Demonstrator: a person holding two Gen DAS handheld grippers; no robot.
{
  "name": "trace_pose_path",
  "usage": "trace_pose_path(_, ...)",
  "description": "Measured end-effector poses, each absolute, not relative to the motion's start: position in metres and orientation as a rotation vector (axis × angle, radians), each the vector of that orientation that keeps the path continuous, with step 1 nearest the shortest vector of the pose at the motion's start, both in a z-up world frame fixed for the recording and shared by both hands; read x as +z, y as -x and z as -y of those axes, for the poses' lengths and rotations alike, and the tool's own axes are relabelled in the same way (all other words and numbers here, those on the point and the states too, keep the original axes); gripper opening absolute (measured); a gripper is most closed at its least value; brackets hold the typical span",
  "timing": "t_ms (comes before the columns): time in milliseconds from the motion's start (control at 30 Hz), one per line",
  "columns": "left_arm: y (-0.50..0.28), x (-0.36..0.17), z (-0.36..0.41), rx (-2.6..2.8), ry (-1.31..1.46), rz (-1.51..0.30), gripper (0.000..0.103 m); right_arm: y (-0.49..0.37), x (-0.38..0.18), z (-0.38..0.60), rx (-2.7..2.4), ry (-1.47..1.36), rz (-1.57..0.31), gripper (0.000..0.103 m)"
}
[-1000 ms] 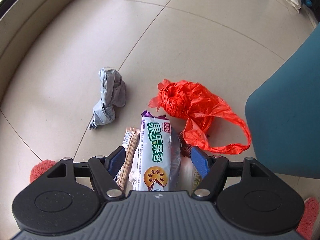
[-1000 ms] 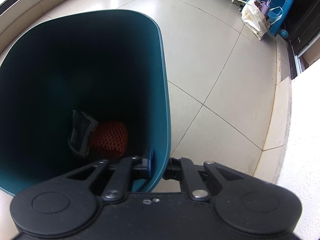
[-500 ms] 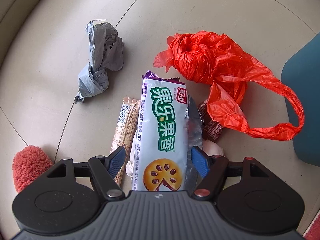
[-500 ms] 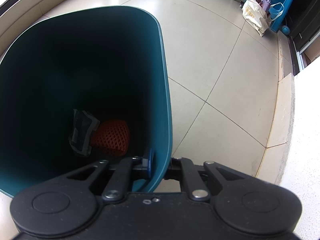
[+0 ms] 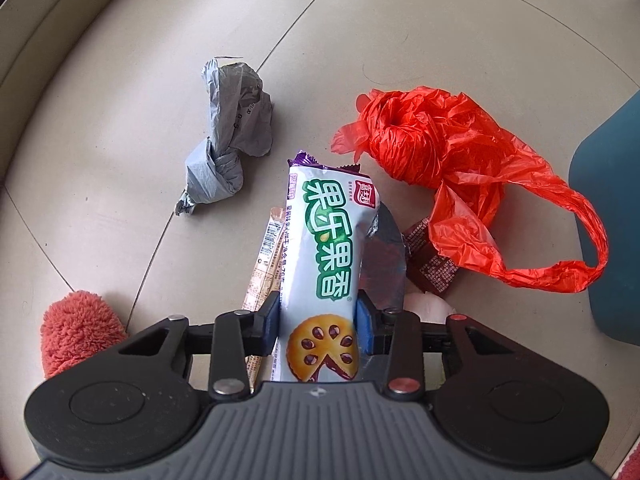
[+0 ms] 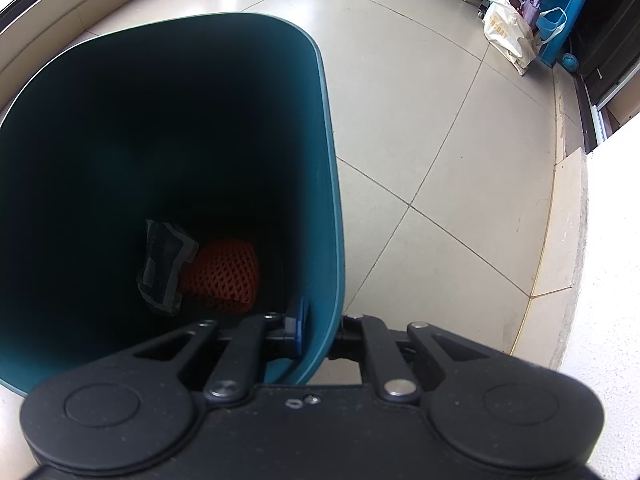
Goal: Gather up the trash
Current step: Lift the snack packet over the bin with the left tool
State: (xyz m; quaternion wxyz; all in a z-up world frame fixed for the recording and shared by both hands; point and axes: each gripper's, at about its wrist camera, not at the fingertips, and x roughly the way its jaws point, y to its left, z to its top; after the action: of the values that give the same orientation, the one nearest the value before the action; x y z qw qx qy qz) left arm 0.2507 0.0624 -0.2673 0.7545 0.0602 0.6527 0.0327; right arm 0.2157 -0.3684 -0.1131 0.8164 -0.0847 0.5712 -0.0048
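My left gripper (image 5: 318, 322) is shut on a white biscuit wrapper (image 5: 324, 248) with green letters, and its far end points away over the floor. Under it lie a thin tan sachet (image 5: 266, 254) and a dark red wrapper (image 5: 430, 262). A crumpled grey bag (image 5: 230, 136) lies to the left and a red plastic bag (image 5: 460, 168) to the right. My right gripper (image 6: 320, 326) is shut on the rim of the teal bin (image 6: 334, 208). In the bin lie a red net (image 6: 226, 276) and a dark wrapper (image 6: 164, 266).
The teal bin's side (image 5: 608, 232) shows at the right edge of the left wrist view. A red fluffy slipper (image 5: 78, 330) is at lower left. A white tote bag (image 6: 510, 30) and a blue stool (image 6: 548, 4) stand far right, with a raised ledge (image 6: 560, 248) nearby.
My left gripper closed its fingers on the biscuit wrapper, which was lying between open fingers before. The right gripper and bin stayed almost still.
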Motion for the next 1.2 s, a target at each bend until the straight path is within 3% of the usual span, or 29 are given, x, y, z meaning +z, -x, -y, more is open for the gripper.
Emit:
trace_pose_path(300, -0.247, -0.227, -0.060, 0.110, -0.133, -1.383, 0.034, -0.210, -0.111, 0.370, -0.010, 0.166, -1.203, 0.008)
trace_pose_path(1200, -0.216, 0.009, 0.038, -0.156, -0.099, -1.107, 0.034, -0.208, -0.110, 0.375, 0.063, 0.217, -1.210, 0.010)
